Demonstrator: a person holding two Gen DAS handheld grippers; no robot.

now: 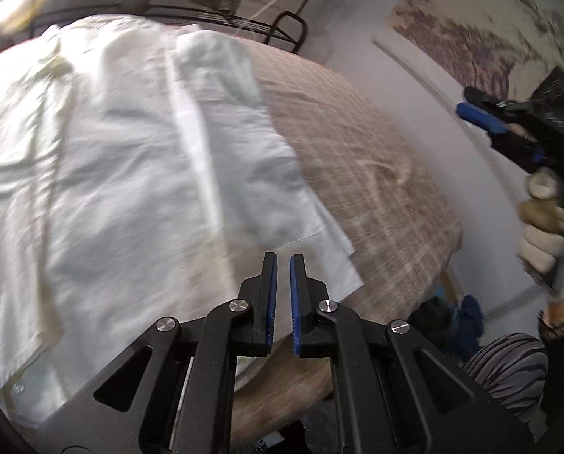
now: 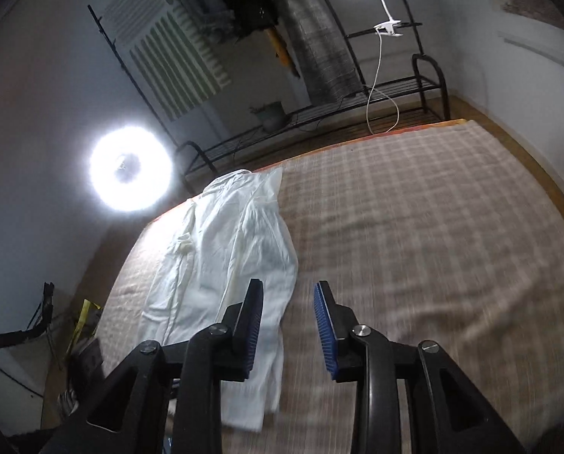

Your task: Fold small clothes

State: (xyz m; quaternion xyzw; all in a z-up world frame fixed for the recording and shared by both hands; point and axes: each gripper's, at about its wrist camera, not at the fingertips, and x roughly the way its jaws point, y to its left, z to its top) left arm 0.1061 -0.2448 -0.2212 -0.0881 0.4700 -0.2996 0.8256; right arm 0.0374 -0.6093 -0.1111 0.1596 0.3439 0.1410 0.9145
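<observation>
Presently a white, thin cotton garment [image 2: 221, 261] lies spread on the bed's brown-and-beige checked woven blanket [image 2: 414, 234]. Fabric is wrinkled and slightly translucent, with long stitched seams running down its length and a small bunched or knotted patch near the upper middle. It looks folded lengthwise at least once: in the left wrist view a layered edge [image 1: 320, 249] shows two sheets of cloth, one stepped out below the other. That view is motion-blurred, so finer detail cannot be read.

Long axis: in the right wrist view the garment runs as a narrow strip from the far edge of the bed, near the black metal rack [image 2: 320, 113], toward the camera, leaning a little to the right as it comes nearer. The near end tapers and passes under the right gripper's left finger. It occupies the left part of the blanket; the right part is bare cloth.

Left gripper [image 1: 284, 261]: blue-padded fingers nearly together, a thin slit between them, nothing in it. It hangs above the garment's near layered corner.

Right gripper [image 2: 287, 291]: fingers apart, gap clear, nothing held, above the blanket just beside the garment's right edge. From the left wrist view it appears at the far right, off the bed's side, carried by a light-gloved hand [image 1: 543, 227].

Ring lamp [image 2: 130, 168] glares at left.
</observation>
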